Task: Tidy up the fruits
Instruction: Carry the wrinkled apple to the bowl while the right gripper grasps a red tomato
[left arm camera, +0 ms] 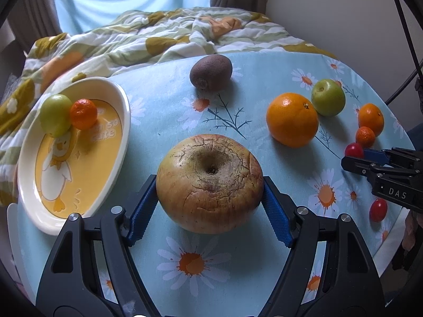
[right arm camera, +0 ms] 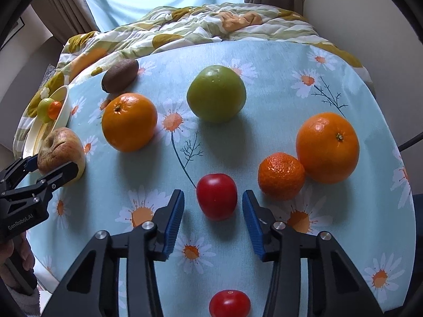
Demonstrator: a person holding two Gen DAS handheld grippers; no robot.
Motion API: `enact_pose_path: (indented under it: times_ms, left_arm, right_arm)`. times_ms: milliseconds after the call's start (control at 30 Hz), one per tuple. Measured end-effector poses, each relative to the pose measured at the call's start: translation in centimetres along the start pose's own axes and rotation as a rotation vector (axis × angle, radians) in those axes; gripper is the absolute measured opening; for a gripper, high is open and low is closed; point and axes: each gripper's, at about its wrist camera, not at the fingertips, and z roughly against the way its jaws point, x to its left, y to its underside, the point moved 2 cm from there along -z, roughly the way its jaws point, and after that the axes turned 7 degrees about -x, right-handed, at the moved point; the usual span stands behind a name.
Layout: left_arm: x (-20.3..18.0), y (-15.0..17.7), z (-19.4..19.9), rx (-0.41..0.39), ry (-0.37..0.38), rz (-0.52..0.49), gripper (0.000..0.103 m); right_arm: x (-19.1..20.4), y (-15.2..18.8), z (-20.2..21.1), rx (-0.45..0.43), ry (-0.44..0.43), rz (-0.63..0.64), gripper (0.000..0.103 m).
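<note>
My left gripper (left arm camera: 210,185) is shut on a big wrinkled apple (left arm camera: 208,182) that rests on the daisy tablecloth, its blue pads touching both sides. A yellow duck plate (left arm camera: 31,185) at the left holds a green fruit (left arm camera: 55,115) and a small mandarin (left arm camera: 83,113). My right gripper (right arm camera: 212,198) is open around a red cherry tomato (right arm camera: 216,195), with gaps on both sides. A second tomato (right arm camera: 229,303) lies nearer me. A mandarin (right arm camera: 280,175), two oranges (right arm camera: 327,146) (right arm camera: 129,121), a green fruit (right arm camera: 216,97) and a kiwi (right arm camera: 120,75) lie on the cloth.
The round table (left arm camera: 164,89) ends at a rumpled patterned blanket (left arm camera: 158,34) behind. A wall stands at the right, curtains at the back. The right gripper shows in the left wrist view (left arm camera: 354,158) beside the tomato.
</note>
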Motion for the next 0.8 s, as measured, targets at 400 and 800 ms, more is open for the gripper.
enact_pose_path:
  times_ms: [400,800]
  left_arm:
    - [1.1,1.3,2.4,-0.007,-0.019,0.067,0.082]
    - [2.6,0.0,7.5,-0.102,-0.040,0.133,0.082]
  right_arm:
    - [0.4,-0.8,2.0,-0.061,-0.023,0.033,0.028]
    - [3.8,-3.2,5.7,-0.146,-0.091,0.118,0.028]
